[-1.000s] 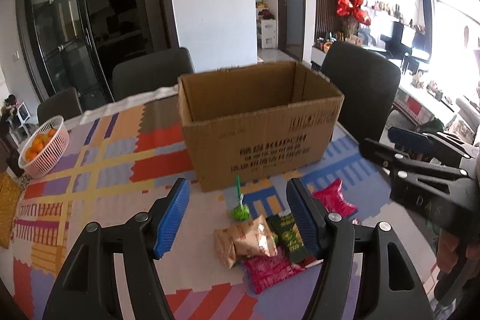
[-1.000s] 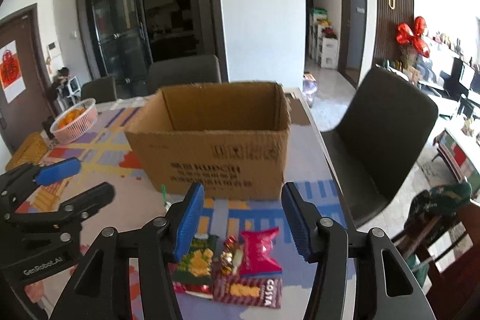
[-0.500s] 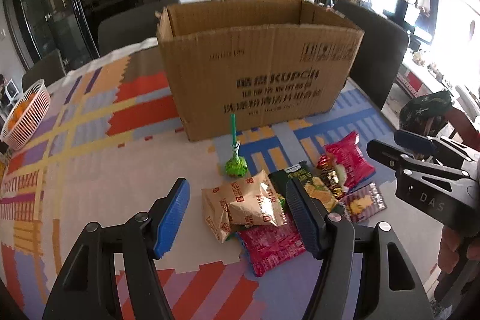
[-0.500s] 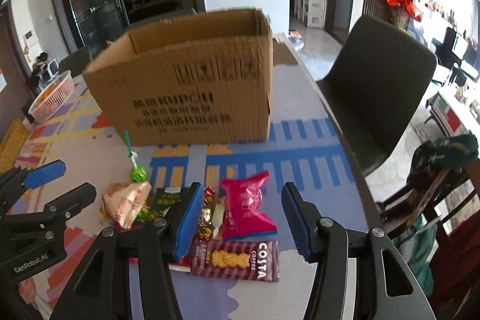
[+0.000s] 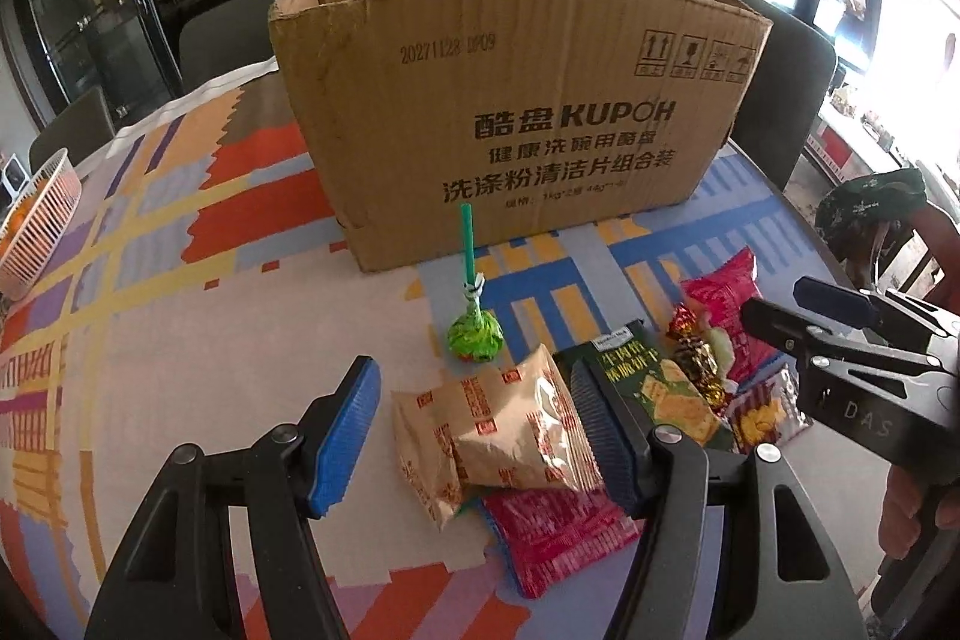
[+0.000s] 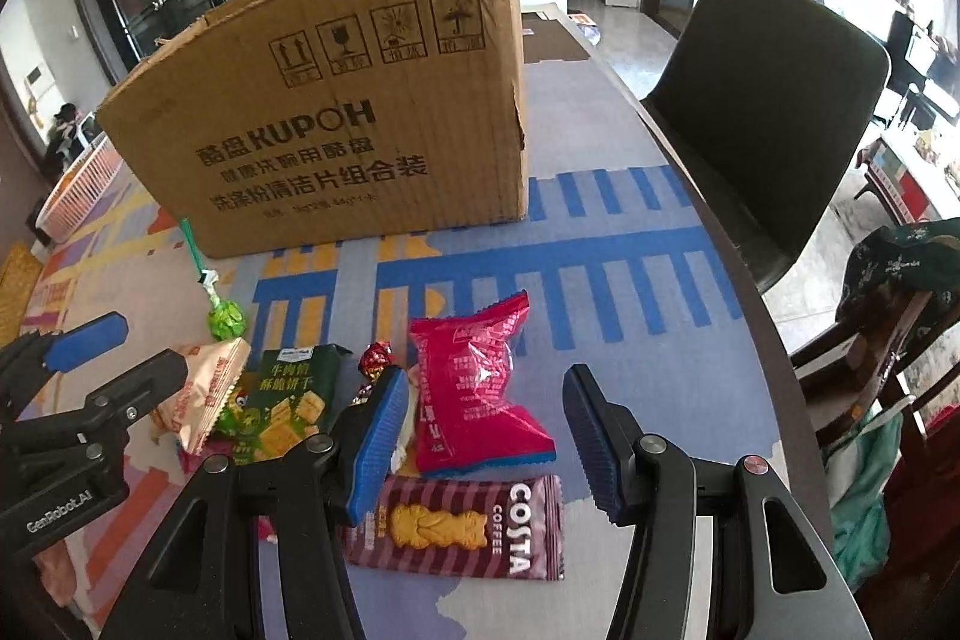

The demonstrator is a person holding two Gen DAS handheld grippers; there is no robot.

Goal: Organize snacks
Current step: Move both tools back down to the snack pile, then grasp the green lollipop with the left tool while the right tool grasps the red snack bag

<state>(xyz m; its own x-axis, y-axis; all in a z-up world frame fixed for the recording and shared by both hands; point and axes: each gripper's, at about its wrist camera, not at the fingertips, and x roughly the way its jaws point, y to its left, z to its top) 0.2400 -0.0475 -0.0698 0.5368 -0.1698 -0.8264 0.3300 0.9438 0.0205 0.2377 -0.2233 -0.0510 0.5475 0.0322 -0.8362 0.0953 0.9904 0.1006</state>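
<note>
An open cardboard box (image 5: 510,112) stands on the table; it also shows in the right wrist view (image 6: 336,124). Snack packets lie in front of it. My left gripper (image 5: 480,436) is open, its jaws either side of a tan packet (image 5: 498,436), apart from it. Beside that lie a green lollipop (image 5: 474,334), a dark green biscuit packet (image 5: 660,388) and a red packet (image 5: 558,532). My right gripper (image 6: 486,436) is open around a pink-red packet (image 6: 474,388). A striped Costa biscuit packet (image 6: 462,526) lies below it.
A patterned cloth (image 5: 150,280) covers the table. A white basket of oranges (image 5: 36,226) stands at the far left. A dark chair (image 6: 774,100) stands at the table's right edge. Wrapped candies (image 5: 696,352) lie among the packets.
Both grippers have come down and forward toward the snack pile. The box and packets look larger. Both grippers stay open.
</note>
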